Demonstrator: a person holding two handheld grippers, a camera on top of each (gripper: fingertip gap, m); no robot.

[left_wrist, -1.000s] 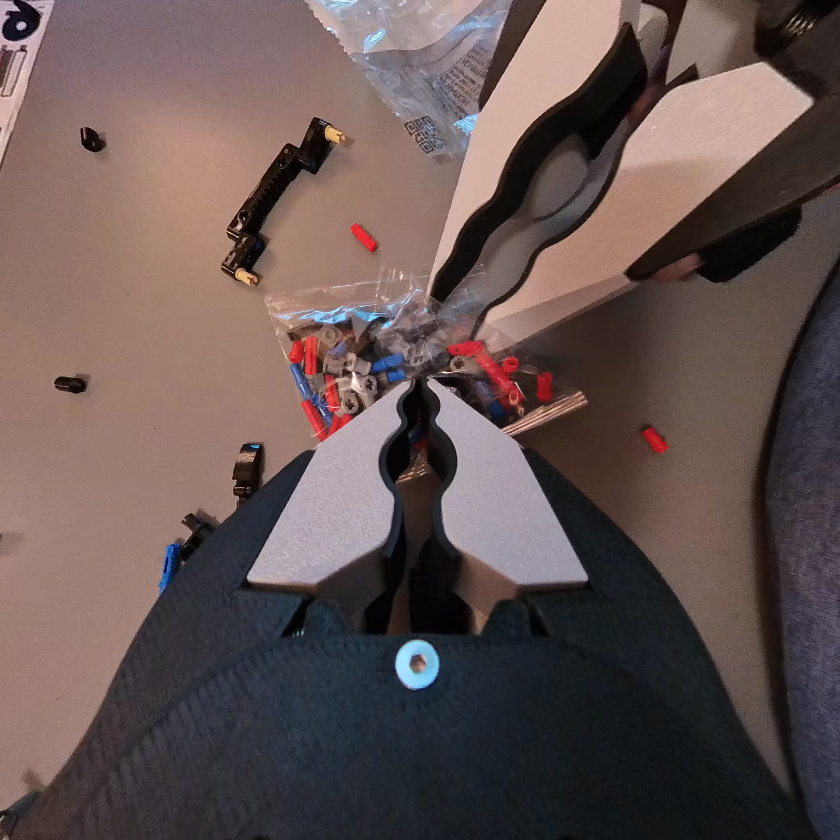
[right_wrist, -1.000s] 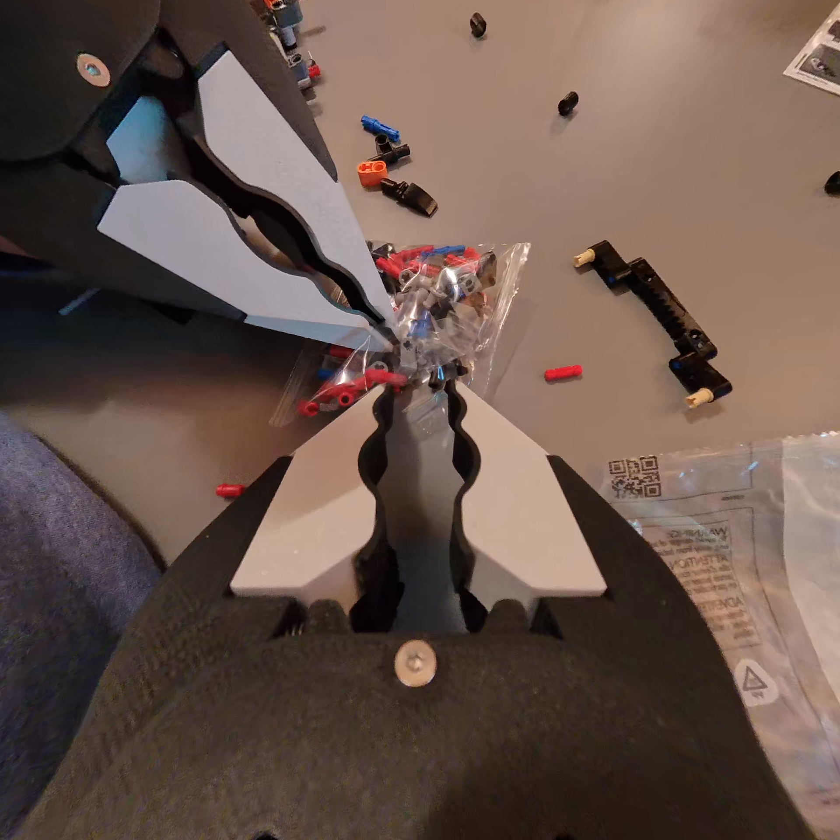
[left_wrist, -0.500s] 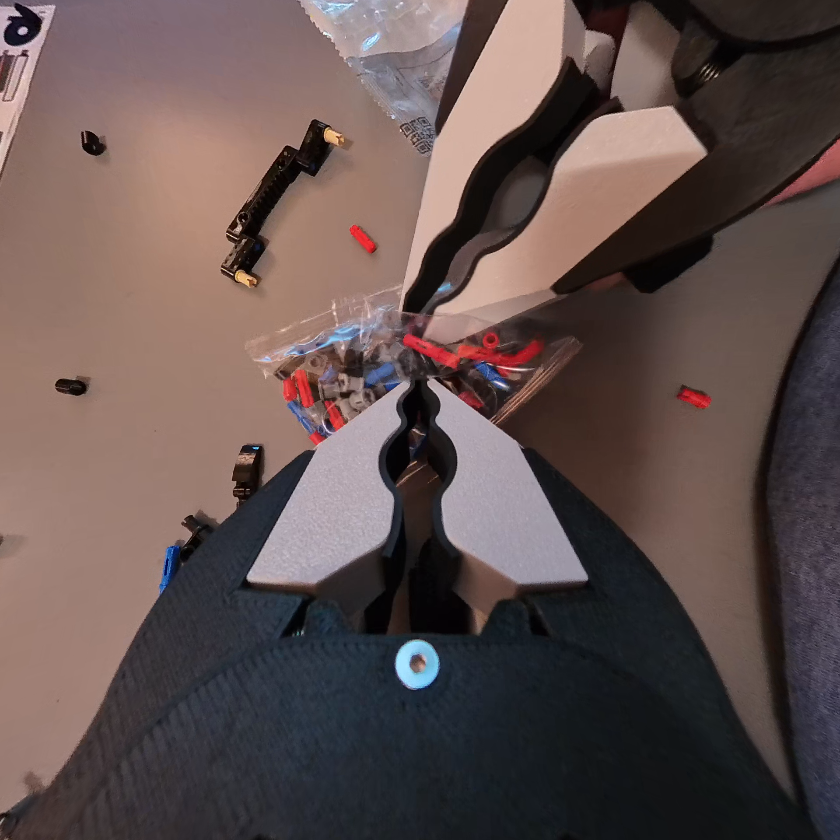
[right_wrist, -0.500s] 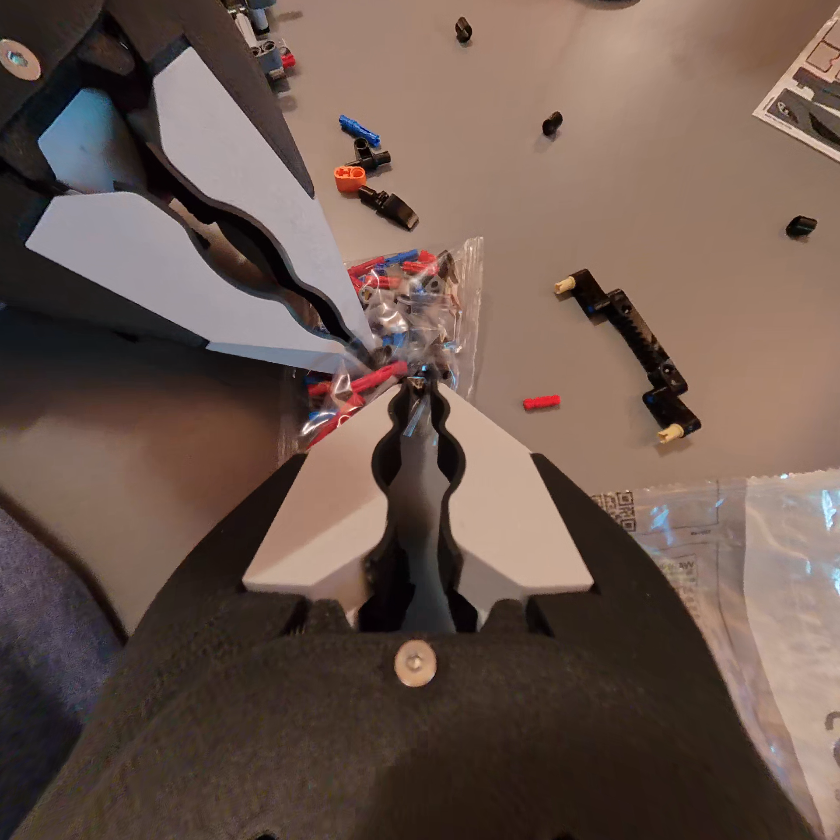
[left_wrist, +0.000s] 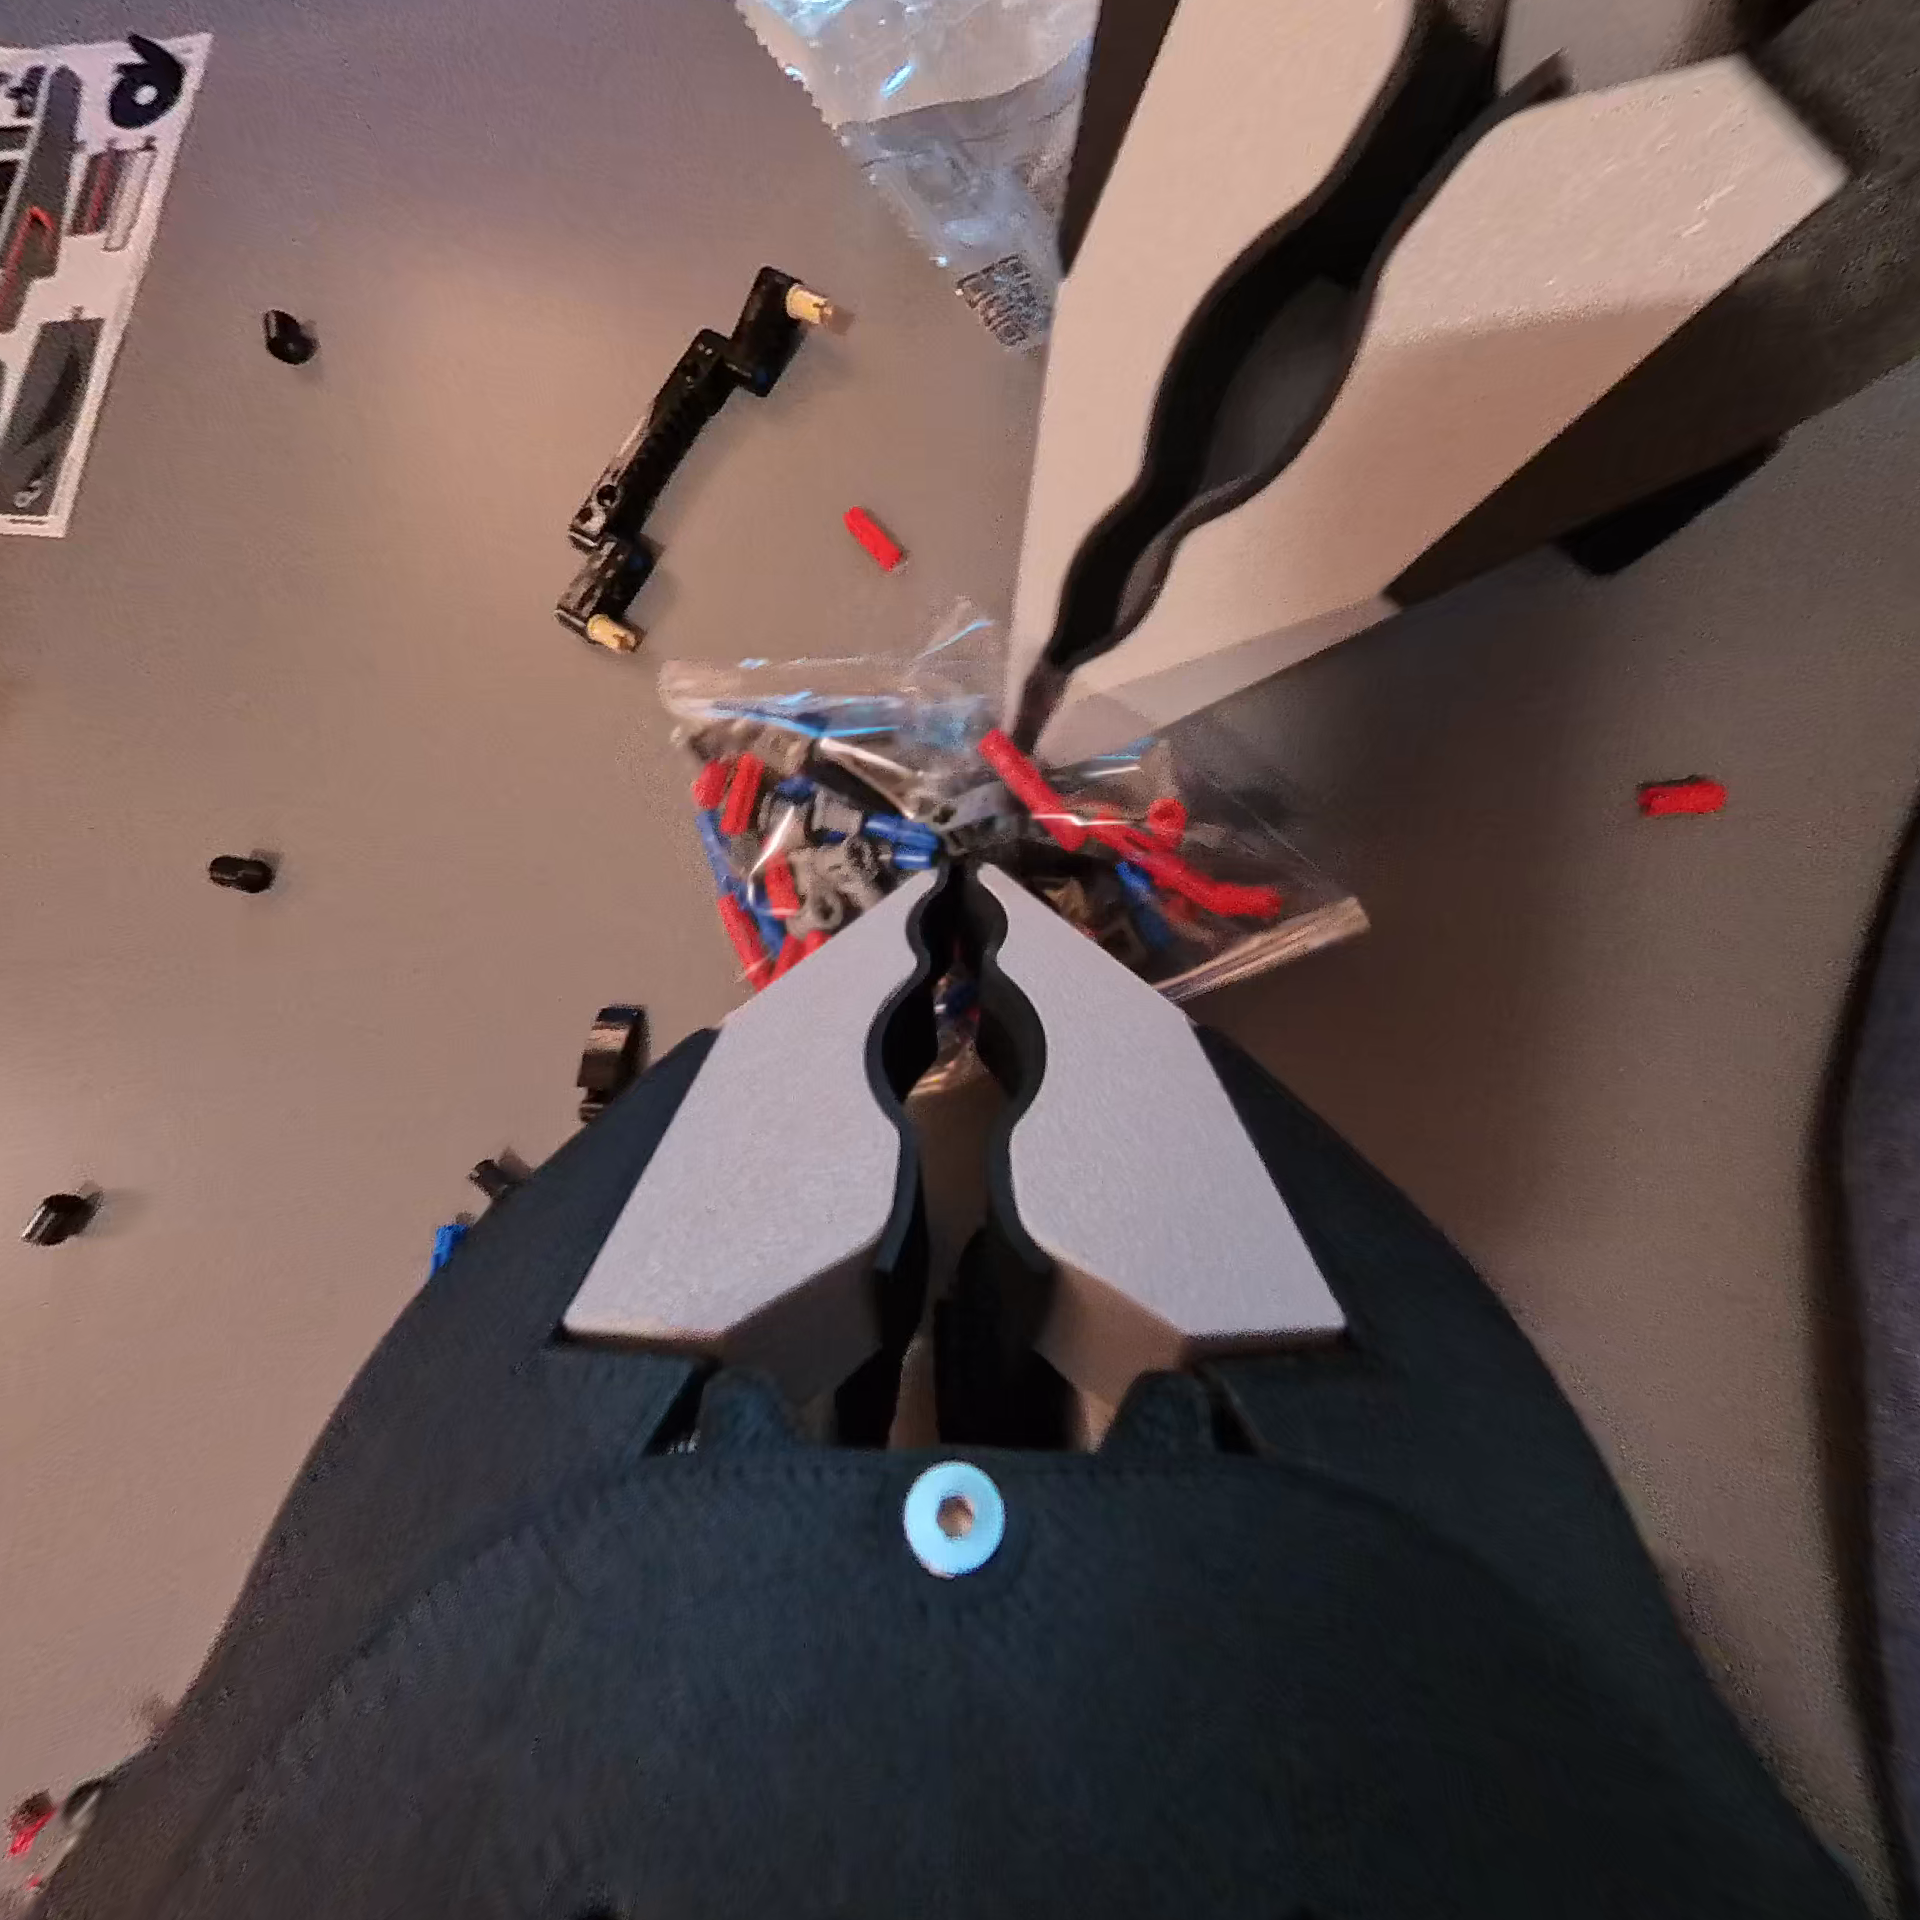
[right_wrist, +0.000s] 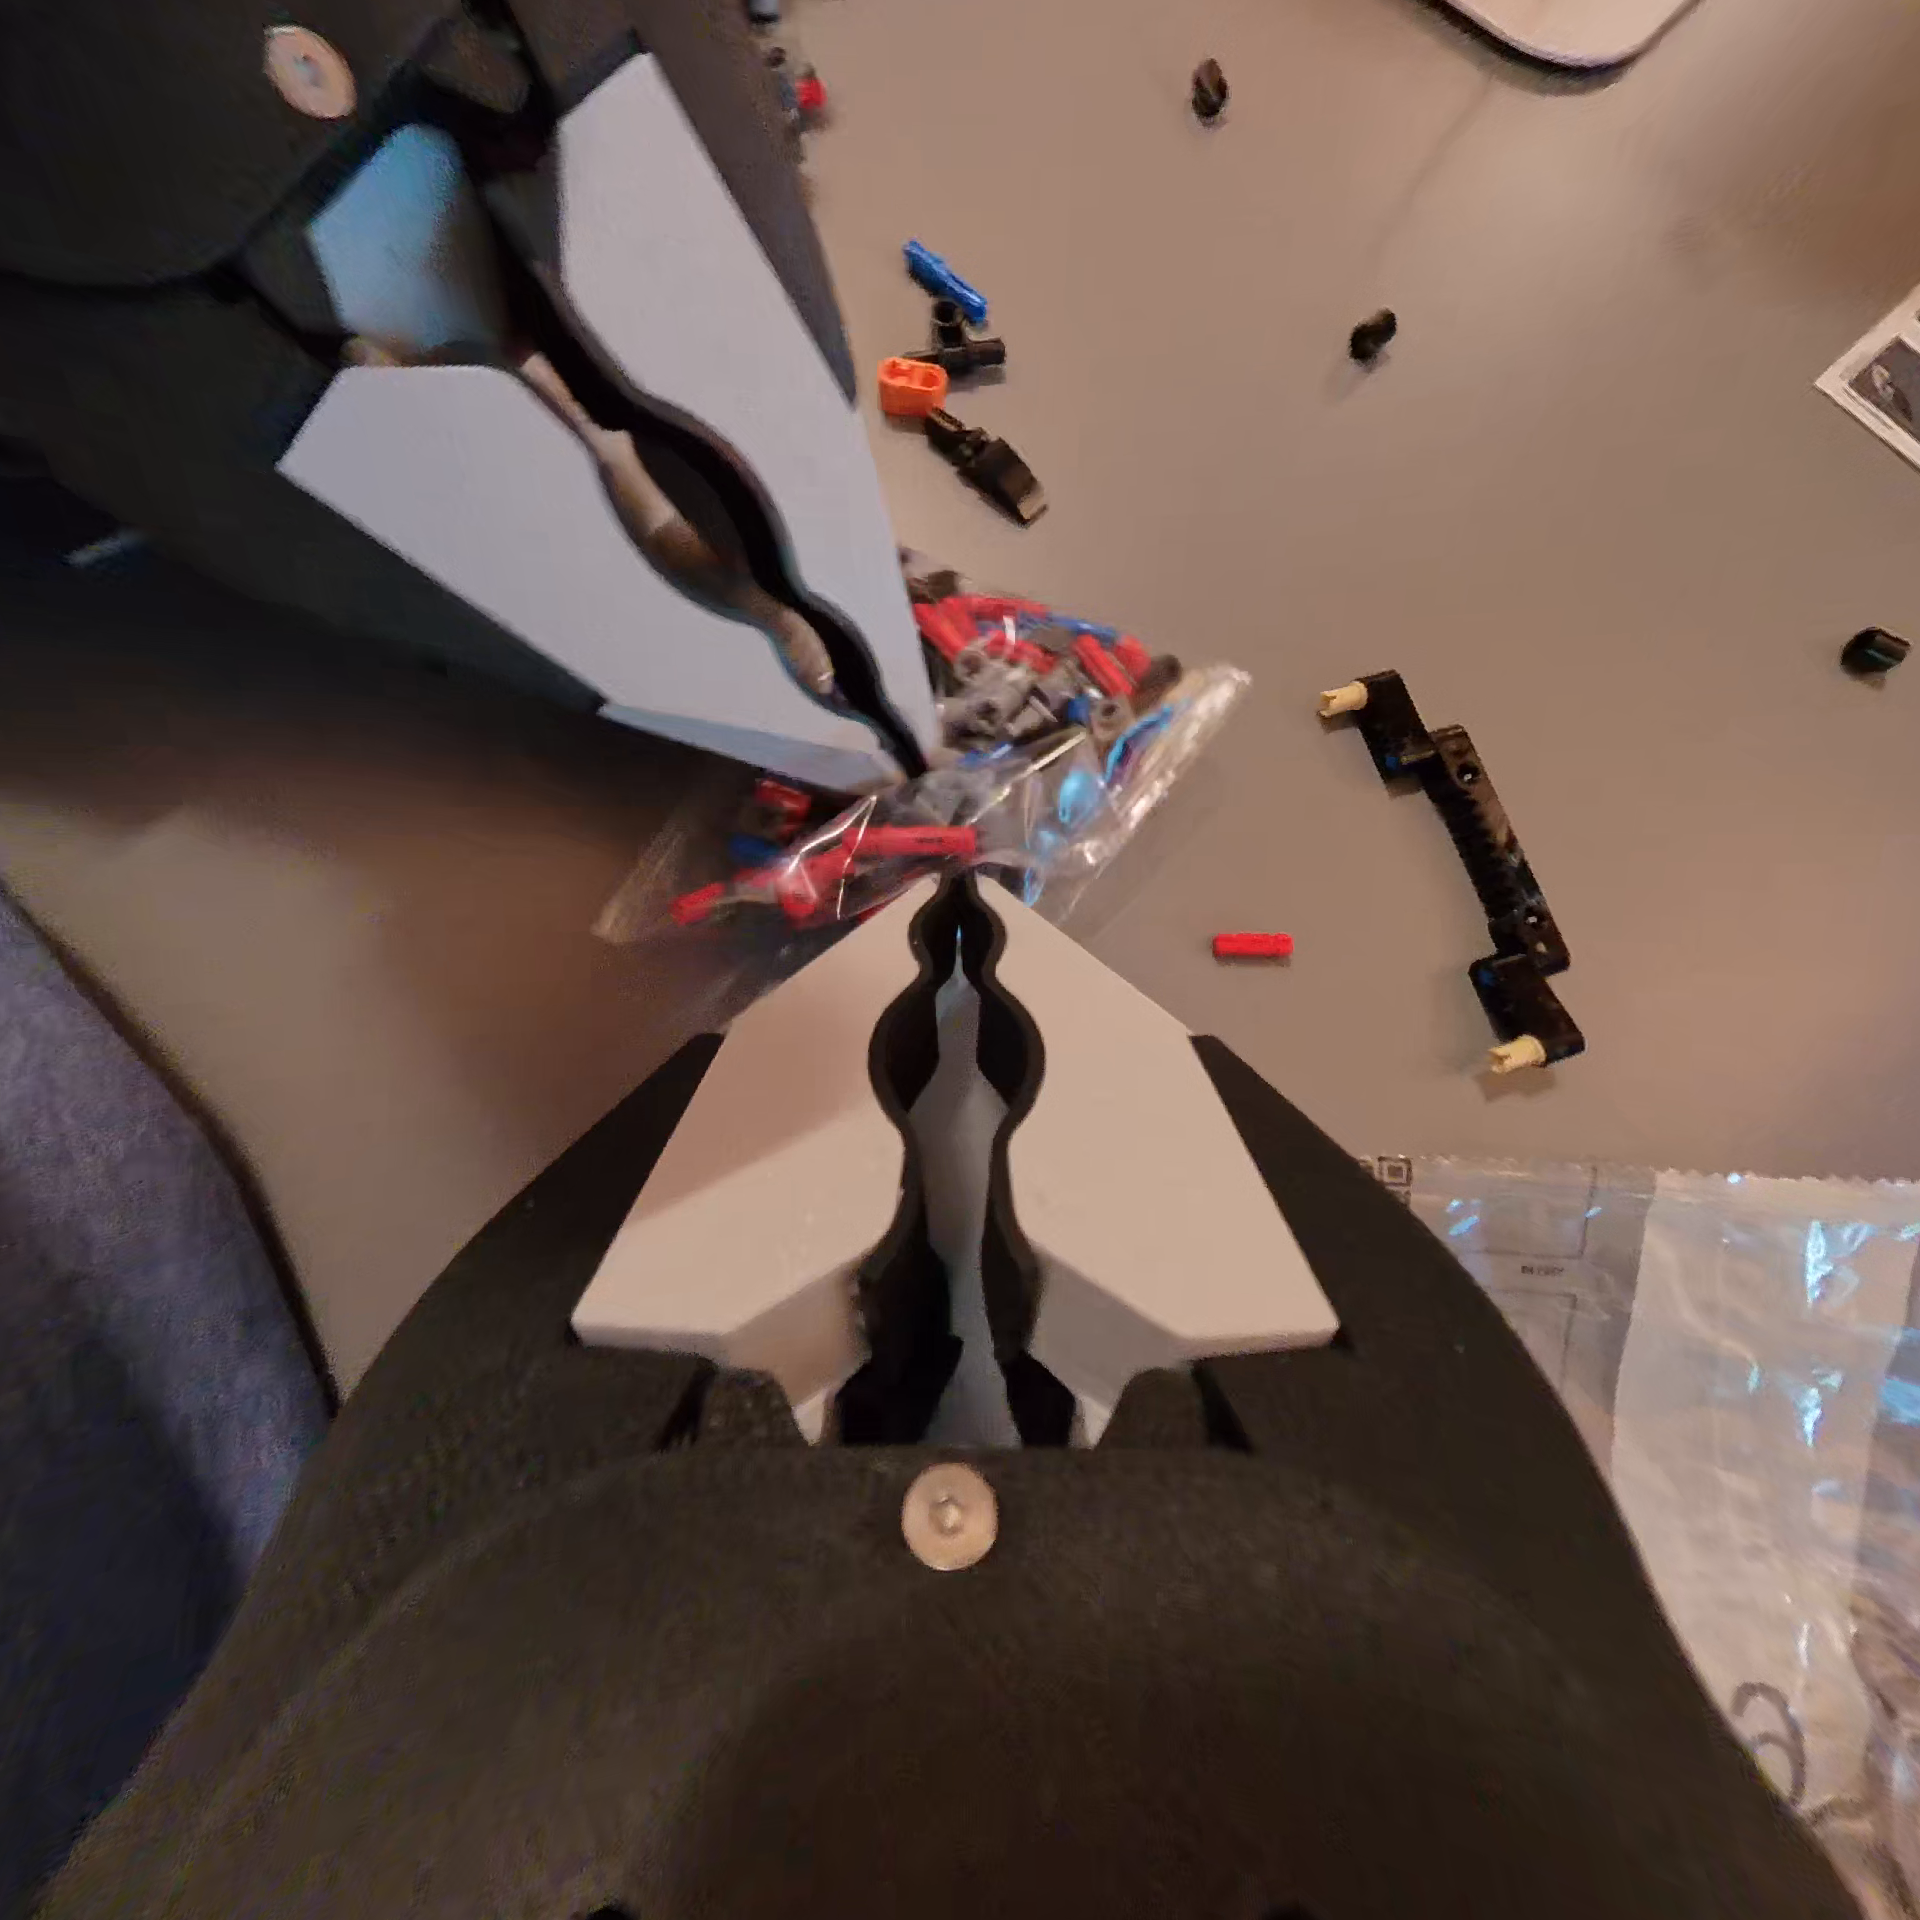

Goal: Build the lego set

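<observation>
At the centre of the left wrist view, the left tongs (left_wrist: 954, 878) are closed on the near edge of a small clear bag (left_wrist: 831, 727) filled with red, blue and grey lego pins; from the upper right of that frame the right tongs (left_wrist: 1029, 717) come down and pinch the same bag at its far top edge; the bag hangs stretched between the two, just above the grey desk (left_wrist: 364, 727). In the right wrist view the right tongs (right_wrist: 961, 883) are likewise shut on the bag's plastic (right_wrist: 1091, 821), with the left tongs (right_wrist: 909, 764) gripping it from the upper left.

Loose on the desk: a black stepped beam assembly (left_wrist: 681, 457) with tan pegs at both ends, upper left of centre; a red pin (left_wrist: 873, 538) just right of it; another red pin (left_wrist: 1681, 798) at the right edge; several small black pieces (left_wrist: 241, 871) scattered at left; an instruction sheet (left_wrist: 73, 270) in the upper left corner; a larger clear empty bag (right_wrist: 1704, 1455) at the lower right of the right wrist view; an orange connector (right_wrist: 912, 387) and blue pin (right_wrist: 943, 278) above centre there.
</observation>
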